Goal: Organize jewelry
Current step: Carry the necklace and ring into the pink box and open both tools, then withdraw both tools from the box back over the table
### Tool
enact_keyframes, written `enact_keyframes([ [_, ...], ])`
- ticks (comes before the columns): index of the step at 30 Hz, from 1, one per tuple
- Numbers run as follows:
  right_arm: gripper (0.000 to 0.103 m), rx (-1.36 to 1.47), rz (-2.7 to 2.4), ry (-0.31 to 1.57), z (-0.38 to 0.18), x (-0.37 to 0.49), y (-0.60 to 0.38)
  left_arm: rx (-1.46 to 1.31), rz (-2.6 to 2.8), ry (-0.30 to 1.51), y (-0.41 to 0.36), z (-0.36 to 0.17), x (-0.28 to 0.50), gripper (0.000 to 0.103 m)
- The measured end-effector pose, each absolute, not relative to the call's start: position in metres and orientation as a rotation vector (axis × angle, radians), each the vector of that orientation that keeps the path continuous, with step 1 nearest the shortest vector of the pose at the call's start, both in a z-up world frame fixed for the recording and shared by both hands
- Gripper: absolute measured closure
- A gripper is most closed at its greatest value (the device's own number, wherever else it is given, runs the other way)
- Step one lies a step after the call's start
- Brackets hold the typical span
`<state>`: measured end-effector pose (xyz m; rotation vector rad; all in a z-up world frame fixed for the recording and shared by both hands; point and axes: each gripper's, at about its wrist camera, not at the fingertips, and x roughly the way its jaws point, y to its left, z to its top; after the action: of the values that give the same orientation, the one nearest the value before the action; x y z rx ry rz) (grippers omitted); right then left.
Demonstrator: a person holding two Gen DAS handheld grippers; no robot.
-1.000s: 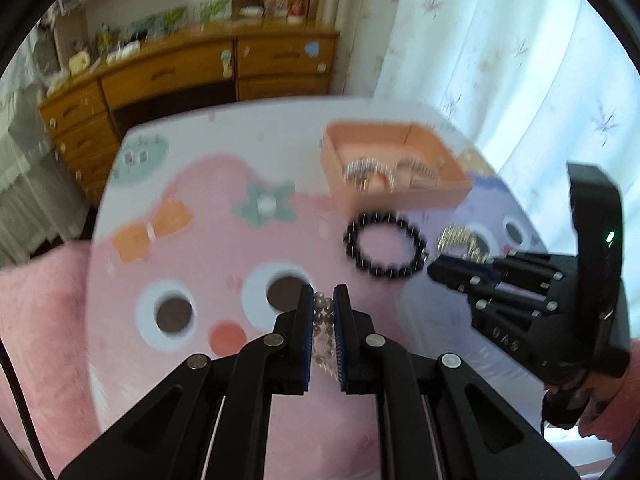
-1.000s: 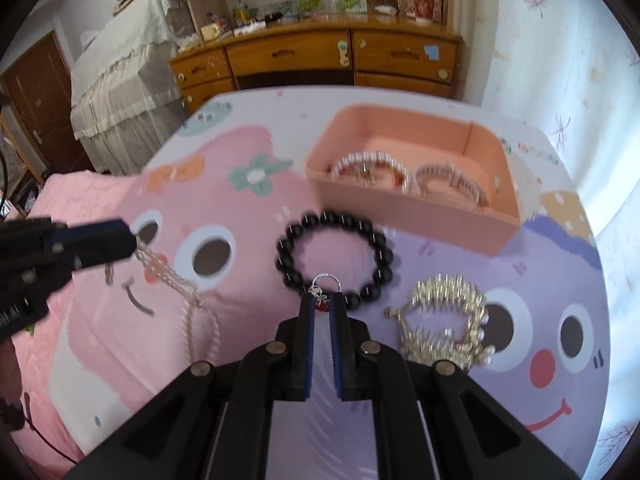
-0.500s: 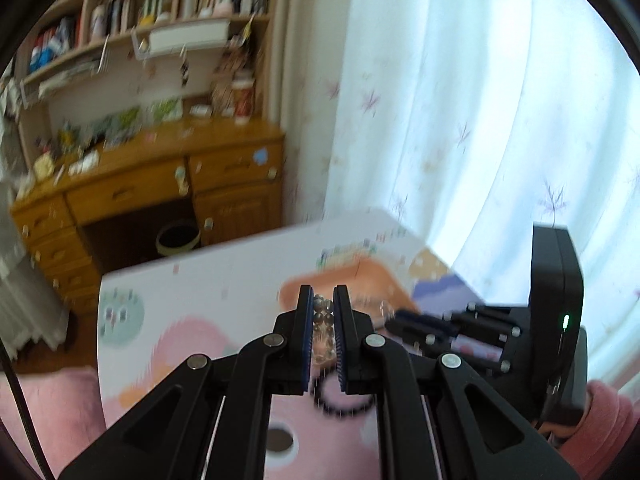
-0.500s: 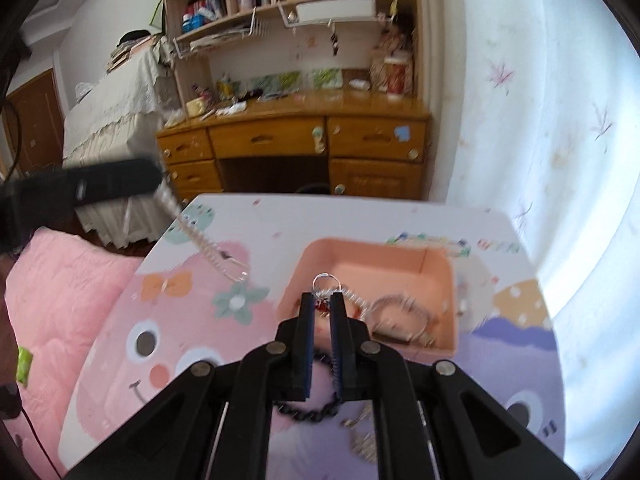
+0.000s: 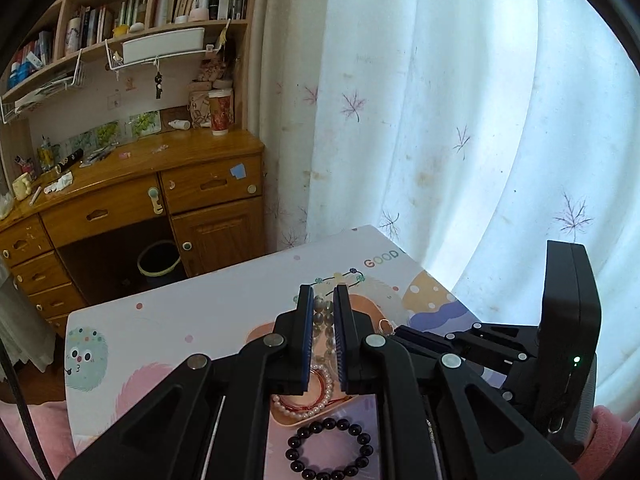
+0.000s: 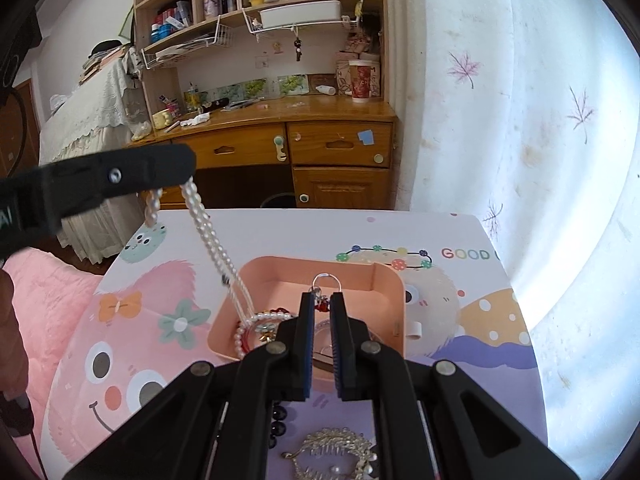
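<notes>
My left gripper (image 5: pixel 323 300) is shut on a pearl necklace (image 5: pixel 325 326), which hangs from it down into the pink tray (image 6: pixel 384 280); the strand (image 6: pixel 208 236) shows in the right wrist view, below the left gripper (image 6: pixel 176 170). My right gripper (image 6: pixel 324 300) is shut on a small red charm with a silver ring (image 6: pixel 325 285), held above the tray. It also shows in the left wrist view (image 5: pixel 404 330). In the tray lies a pearl-and-red bracelet (image 5: pixel 310 396). A black bead bracelet (image 5: pixel 329 450) and a gold hair comb (image 6: pixel 340 450) lie on the mat before the tray.
The low table has a cartoon mat (image 6: pixel 152 320). A white curtain (image 6: pixel 520 120) hangs at the right. A wooden desk (image 6: pixel 304 128) with shelves stands behind the table. Pink bedding (image 6: pixel 40 300) lies at the left.
Both grippers have risen from the mat and moved forward over the pink tray, carrying the pearl necklace and the charm. The necklace now dangles into the tray.
</notes>
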<state>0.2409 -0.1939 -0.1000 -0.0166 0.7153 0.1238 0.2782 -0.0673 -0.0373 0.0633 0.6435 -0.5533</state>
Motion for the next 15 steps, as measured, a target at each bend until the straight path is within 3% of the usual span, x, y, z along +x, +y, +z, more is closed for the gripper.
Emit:
enact_keyframes([
  [3, 0.094, -0.002, 0.131, 0.726, -0.107, 0.244, -0.198, 0.046, -0.561, 0.677, -0.072, -0.045, 0.285, 0.095],
  [4, 0.086, 0.002, 0.135, 0.752, -0.111, 0.247, -0.199, 0.05, -0.557, 0.703, -0.075, -0.049, 0.288, 0.086],
  [5, 0.078, -0.001, 0.124, 0.78, -0.116, 0.25, -0.2, 0.058, -0.544, 0.719, -0.077, -0.051, 0.29, 0.062],
  [6, 0.064, -0.006, 0.112, 0.793, -0.119, 0.25, -0.201, 0.063, -0.523, 0.735, -0.078, -0.054, 0.292, 0.049],
  [7, 0.06, -0.01, 0.104, 0.795, -0.121, 0.249, -0.203, 0.057, -0.511, 0.743, -0.078, -0.056, 0.292, 0.031],
  [12, 0.058, 0.024, 0.111, 0.819, -0.127, 0.234, -0.217, 0.029, -0.472, 0.826, -0.073, -0.069, 0.29, 0.018],
  [15, 0.052, 0.021, 0.112, 0.86, -0.134, 0.222, -0.224, 0.034, -0.436, 0.898, -0.07, -0.083, 0.284, 0.017],
])
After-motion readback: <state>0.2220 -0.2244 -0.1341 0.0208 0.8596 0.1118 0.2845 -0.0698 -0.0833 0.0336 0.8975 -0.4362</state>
